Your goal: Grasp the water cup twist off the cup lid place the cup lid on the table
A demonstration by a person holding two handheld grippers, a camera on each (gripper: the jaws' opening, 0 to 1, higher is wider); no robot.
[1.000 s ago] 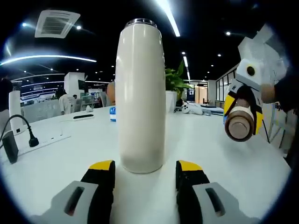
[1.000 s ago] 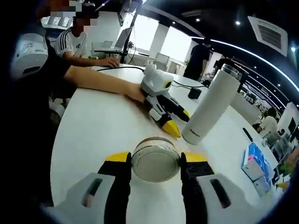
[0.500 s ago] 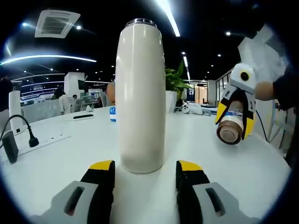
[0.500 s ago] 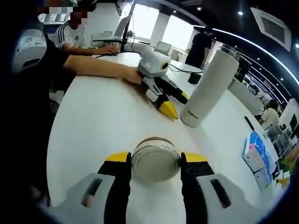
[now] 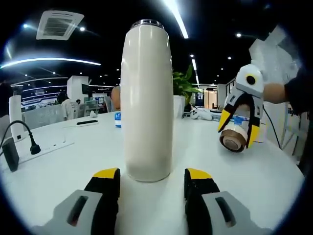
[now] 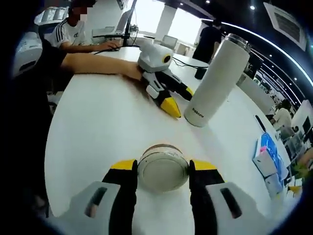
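While a tall, smooth cream water cup (image 5: 146, 100) stands upright and lidless on the glossy white table (image 5: 58, 166), the left gripper (image 5: 151, 183) rests with jaws spread at its base; nearby, the right gripper (image 6: 163, 178) pinches the round cup lid (image 6: 163, 169).

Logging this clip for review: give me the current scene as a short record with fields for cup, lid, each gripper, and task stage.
cup: white water cup upright on the white table, top open
lid: cup lid off the cup, not yet on the table
right gripper: right gripper shut on the lid, above the table
left gripper: left gripper, fingers either side of the cup base; contact unclear
stage: lid removed; placing remains
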